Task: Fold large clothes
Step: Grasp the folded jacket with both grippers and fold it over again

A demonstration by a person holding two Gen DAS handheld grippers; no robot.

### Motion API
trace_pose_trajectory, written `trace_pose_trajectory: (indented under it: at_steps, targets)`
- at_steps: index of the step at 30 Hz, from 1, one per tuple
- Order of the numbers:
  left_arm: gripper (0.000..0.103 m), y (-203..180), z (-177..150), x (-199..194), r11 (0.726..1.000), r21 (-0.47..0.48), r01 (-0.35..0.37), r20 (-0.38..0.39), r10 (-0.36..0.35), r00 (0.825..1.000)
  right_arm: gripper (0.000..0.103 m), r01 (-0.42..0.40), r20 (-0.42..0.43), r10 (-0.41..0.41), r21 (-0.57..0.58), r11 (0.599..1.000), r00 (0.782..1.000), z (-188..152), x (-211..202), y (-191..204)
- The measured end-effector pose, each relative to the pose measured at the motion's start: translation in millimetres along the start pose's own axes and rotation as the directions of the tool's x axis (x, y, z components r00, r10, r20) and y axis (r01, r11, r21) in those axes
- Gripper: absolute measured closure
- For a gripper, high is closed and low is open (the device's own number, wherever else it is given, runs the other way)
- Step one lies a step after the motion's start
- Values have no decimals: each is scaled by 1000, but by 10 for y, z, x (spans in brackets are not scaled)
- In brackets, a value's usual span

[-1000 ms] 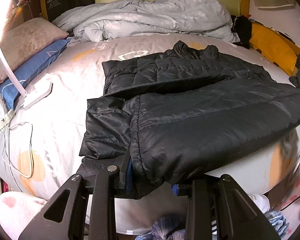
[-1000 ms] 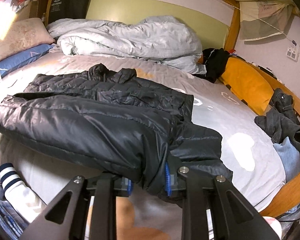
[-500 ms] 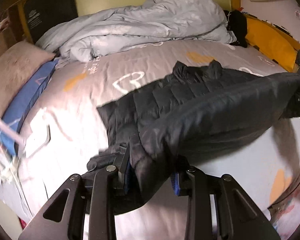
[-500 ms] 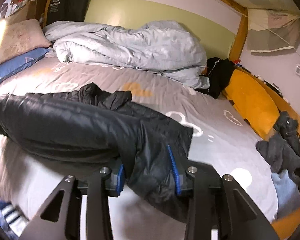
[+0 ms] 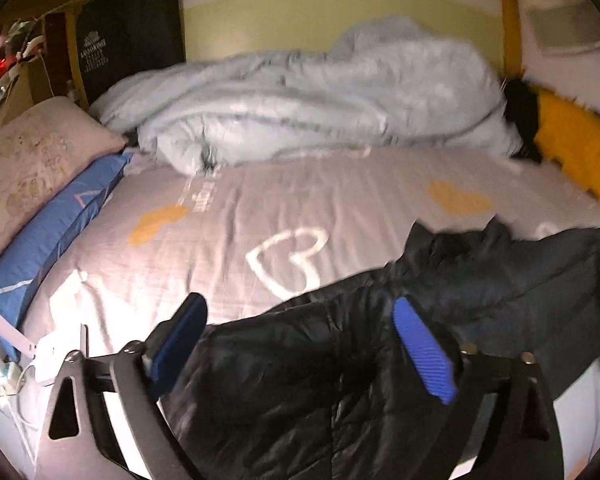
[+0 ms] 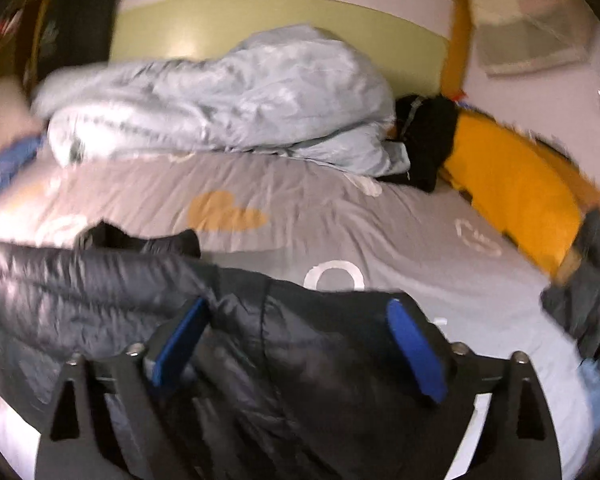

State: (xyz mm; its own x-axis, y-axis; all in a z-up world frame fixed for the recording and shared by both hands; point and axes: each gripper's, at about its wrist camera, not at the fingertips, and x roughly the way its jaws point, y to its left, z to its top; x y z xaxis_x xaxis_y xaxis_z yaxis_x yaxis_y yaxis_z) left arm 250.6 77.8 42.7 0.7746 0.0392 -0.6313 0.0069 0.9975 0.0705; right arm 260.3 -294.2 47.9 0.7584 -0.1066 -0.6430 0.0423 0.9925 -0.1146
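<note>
The black puffer jacket (image 5: pixel 340 360) lies doubled over at the near edge of the bed (image 5: pixel 284 200), its collar toward the headboard. The left gripper (image 5: pixel 300 344) and right gripper (image 6: pixel 296 344) have just been opening; both sets of jaws now stand wide apart, with jacket fabric loose between them and no pad pressing. The frames are blurred, so light contact cannot be excluded. Expect a light, soft, bulky garment with a slippery shell that springs back; take hold at a stitched hem or seam. No containers are visible.
</note>
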Motion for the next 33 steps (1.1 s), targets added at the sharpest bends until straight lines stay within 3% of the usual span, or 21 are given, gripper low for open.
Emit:
trace_pose_trajectory:
  at_steps: [4,6,8,11,13,14,15,16,17,18,19,21,23,27,30,32,33]
  targets:
    - [0,155,-145,-375,999,0,-46,117,46,992,0,-41,12,40,83,996,999,30,-199,-313]
    - [0,297,-206,-446,998,-39,-39,112,43,993,0,-70,16,69,108,992,997,33,-288,-444]
    - [0,422,-271,-405,997,-79,-9,71,15,997,0,-132,-22,135,118,984,991,13,-323,-549]
    - [0,563,-374,-140,988,-145,54,-41,-60,997,0,-162,-57,172,151,975,983,-54,-253,-652]
    - [2,628,-470,112,971,-205,123,-130,-151,980,0,-191,-123,215,180,965,969,-150,-85,-690]
    - [7,652,-523,254,955,-237,177,-172,-220,960,4,-216,-160,249,197,956,955,-192,13,-698]
    - [36,656,-571,371,939,-262,223,-198,-278,940,12,-245,-190,288,220,944,939,-239,116,-704]
    - [55,636,-600,438,927,-275,255,-207,-316,926,48,-264,-213,314,233,936,925,-282,189,-695]
    - [67,621,-595,468,918,-281,279,-196,-339,920,87,-276,-232,330,235,932,915,-308,242,-676]
    - [90,607,-544,452,918,-271,289,-168,-341,925,95,-297,-235,346,221,929,908,-319,274,-638]
    - [92,585,-485,412,920,-255,298,-141,-341,930,95,-294,-210,332,194,936,919,-314,248,-608]
    - [93,511,-290,281,944,-182,275,-56,-289,956,97,-253,-117,266,118,960,957,-238,116,-530]
    - [92,412,-123,243,967,-123,225,-27,-230,973,98,-234,-47,238,80,969,970,-148,48,-488]
    - [91,270,61,630,987,-81,141,-114,-150,982,98,-156,-87,164,90,984,983,-50,292,-420]
    - [90,222,-11,991,993,-83,85,-189,-99,977,96,-123,-147,135,87,989,980,-114,551,-383]
    - [78,198,-101,1095,996,-76,53,-198,-67,978,92,-96,-162,107,74,993,981,-163,662,-352]
    - [60,205,-146,1104,997,-73,31,-199,-45,979,90,-84,-161,94,66,994,983,-174,668,-360]
